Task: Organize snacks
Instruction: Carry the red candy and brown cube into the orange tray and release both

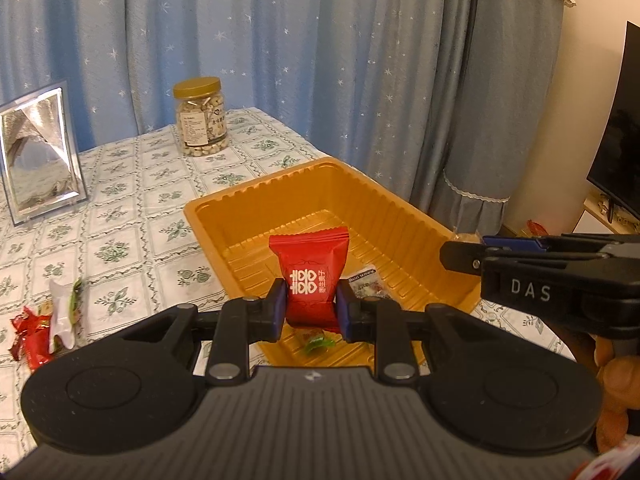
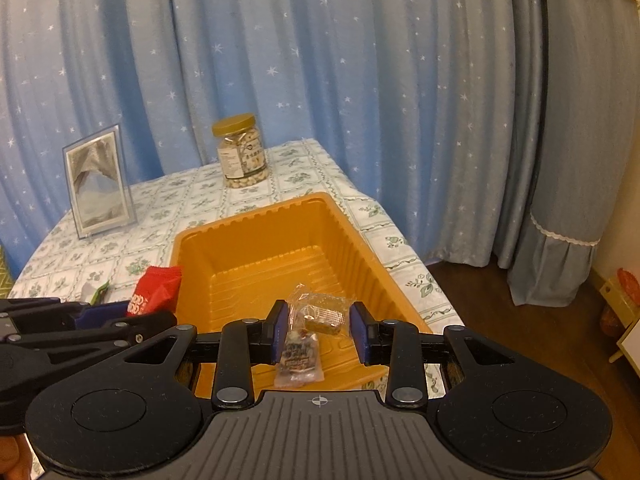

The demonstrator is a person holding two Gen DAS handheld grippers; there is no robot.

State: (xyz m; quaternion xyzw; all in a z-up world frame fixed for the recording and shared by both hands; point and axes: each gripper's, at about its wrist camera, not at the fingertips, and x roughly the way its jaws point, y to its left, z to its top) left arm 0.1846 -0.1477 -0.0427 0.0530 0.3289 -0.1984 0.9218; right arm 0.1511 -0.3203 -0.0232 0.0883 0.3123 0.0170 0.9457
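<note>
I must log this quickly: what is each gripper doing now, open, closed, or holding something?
Left gripper: closed on the red snack packet.
Right gripper: closed on the clear-wrapped snack.

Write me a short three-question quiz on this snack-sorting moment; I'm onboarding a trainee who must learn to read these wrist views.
1. True or false: the left claw is shut on the red snack packet.
2. What does the right claw hold?
A. the nut jar
B. a clear-wrapped snack
C. the picture frame
3. Fill in: loose snacks not yet collected lie on the ____ side of the orange tray in the left wrist view.

Key
1. True; the pads press both its sides.
2. B, the clear-wrapped snack, held above the tray.
3. Left; the loose wrappers lie on the tablecloth.
</note>
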